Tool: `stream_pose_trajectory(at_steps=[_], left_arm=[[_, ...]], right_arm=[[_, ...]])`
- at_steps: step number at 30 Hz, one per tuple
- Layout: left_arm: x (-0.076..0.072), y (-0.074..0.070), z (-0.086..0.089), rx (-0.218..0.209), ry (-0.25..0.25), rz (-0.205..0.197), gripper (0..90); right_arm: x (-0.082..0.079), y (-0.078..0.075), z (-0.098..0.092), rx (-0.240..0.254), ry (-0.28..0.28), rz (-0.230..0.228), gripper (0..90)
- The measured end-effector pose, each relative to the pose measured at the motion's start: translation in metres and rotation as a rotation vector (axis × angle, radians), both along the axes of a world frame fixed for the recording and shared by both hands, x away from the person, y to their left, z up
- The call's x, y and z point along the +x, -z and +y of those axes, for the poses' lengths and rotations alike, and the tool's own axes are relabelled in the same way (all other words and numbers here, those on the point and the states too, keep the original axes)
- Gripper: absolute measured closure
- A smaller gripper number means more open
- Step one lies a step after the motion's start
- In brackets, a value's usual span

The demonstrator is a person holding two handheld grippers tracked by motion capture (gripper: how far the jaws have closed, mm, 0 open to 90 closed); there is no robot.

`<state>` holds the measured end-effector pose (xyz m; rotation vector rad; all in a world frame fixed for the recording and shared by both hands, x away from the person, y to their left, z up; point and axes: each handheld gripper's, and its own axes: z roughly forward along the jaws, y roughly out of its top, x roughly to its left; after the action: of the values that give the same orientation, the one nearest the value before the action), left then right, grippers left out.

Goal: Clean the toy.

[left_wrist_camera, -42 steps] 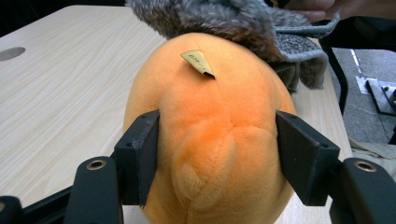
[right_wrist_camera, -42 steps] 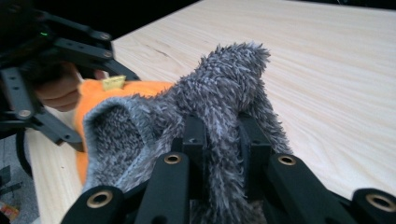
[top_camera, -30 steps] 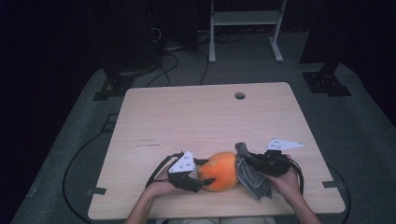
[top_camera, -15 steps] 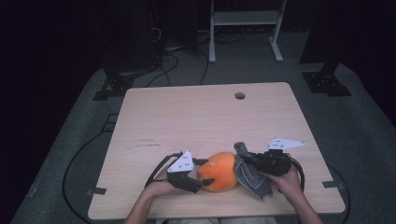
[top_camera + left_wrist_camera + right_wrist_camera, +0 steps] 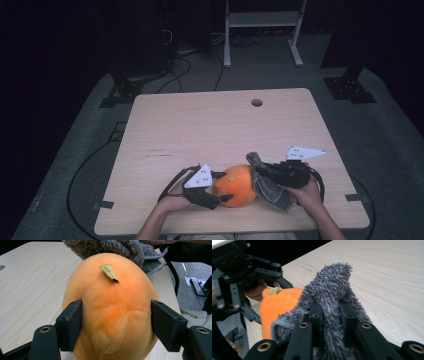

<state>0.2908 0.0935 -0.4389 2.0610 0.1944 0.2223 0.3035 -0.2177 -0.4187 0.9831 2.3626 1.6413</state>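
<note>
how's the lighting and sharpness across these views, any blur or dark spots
High view: pale wooden table lit evenly, surrounding room nearly black, slightly soft. Left gripper view: round orange plush toy sharp, no glare. Right gripper view: fuzzy grey cloth crisp, upper-left corner dark.

From my seat, the orange plush toy (image 5: 110, 312) runs off the bottom edge in the left gripper view. I can't read its small tag (image 5: 109, 272). The grey furry cloth (image 5: 329, 302) hides the right gripper's (image 5: 330, 315) pads.
</note>
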Motion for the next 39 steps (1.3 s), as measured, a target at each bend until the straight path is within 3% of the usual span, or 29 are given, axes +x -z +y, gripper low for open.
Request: stream_pose_trajectory(at_steps=[3, 5, 6, 8, 12, 13, 16, 18, 21, 22, 25, 28, 29, 31, 34, 36, 37, 39], left_arm=[[-0.003, 0.000, -0.003, 0.004, 0.011, -0.015, 29.6], [-0.005, -0.001, -0.006, 0.007, 0.029, -0.030, 29.6], [-0.006, -0.001, -0.008, 0.013, 0.038, -0.041, 29.6], [-0.008, -0.002, -0.011, 0.030, 0.045, -0.059, 28.7], [-0.007, -0.001, -0.011, 0.011, 0.038, -0.040, 27.7], [-0.007, -0.001, -0.011, 0.011, 0.038, -0.040, 27.7], [-0.006, 0.000, -0.009, 0.001, 0.034, -0.030, 27.6], [-0.005, 0.000, -0.008, 0.002, 0.033, -0.030, 27.1], [-0.004, 0.000, -0.008, -0.001, 0.030, -0.024, 26.9], [-0.004, 0.000, -0.008, -0.001, 0.030, -0.024, 26.8], [-0.005, 0.000, -0.008, 0.001, 0.027, -0.028, 26.6], [-0.005, 0.000, -0.009, 0.000, 0.026, -0.029, 26.5], [-0.004, 0.000, -0.009, -0.002, 0.028, -0.025, 26.5], [-0.005, 0.000, -0.008, -0.003, 0.027, -0.024, 26.5], [-0.004, 0.000, -0.008, -0.002, 0.027, -0.024, 26.4], [-0.004, 0.000, -0.007, -0.002, 0.025, -0.021, 26.4], [-0.003, 0.000, -0.007, -0.001, 0.028, -0.021, 26.4], [-0.002, 0.001, -0.006, -0.002, 0.024, -0.017, 26.4]], right_arm=[[-0.003, -0.006, 0.003, -0.016, -0.020, -0.022, 74.6], [-0.005, -0.014, 0.006, 0.014, -0.084, -0.027, 74.6], [-0.005, -0.014, 0.006, 0.014, -0.084, -0.027, 74.6], [-0.002, -0.009, 0.008, -0.041, -0.072, -0.010, 74.2], [0.007, 0.005, -0.004, -0.034, -0.021, 0.069, 74.4], [0.007, 0.005, -0.004, -0.034, -0.021, 0.069, 74.4], [0.011, 0.016, -0.013, -0.086, 0.023, 0.111, 74.7], [0.010, 0.015, -0.015, -0.091, 0.027, 0.108, 74.8], [0.004, 0.004, -0.015, 0.002, -0.033, 0.065, 74.6], [0.003, 0.002, -0.013, 0.011, -0.049, 0.058, 74.5], [0.006, 0.008, -0.008, -0.045, -0.041, 0.079, 74.3], [0.009, 0.013, -0.011, -0.039, -0.032, 0.109, 74.3], [0.010, 0.015, -0.013, -0.086, -0.008, 0.109, 74.4], [0.009, 0.017, -0.015, -0.114, 0.001, 0.113, 74.4], [0.007, 0.015, -0.017, -0.112, 0.003, 0.103, 74.5], [0.005, 0.009, -0.016, -0.083, -0.003, 0.076, 74.4], [0.001, 0.003, -0.013, -0.038, -0.025, 0.050, 74.3], [0.000, 0.002, -0.010, -0.031, -0.043, 0.042, 74.1]])
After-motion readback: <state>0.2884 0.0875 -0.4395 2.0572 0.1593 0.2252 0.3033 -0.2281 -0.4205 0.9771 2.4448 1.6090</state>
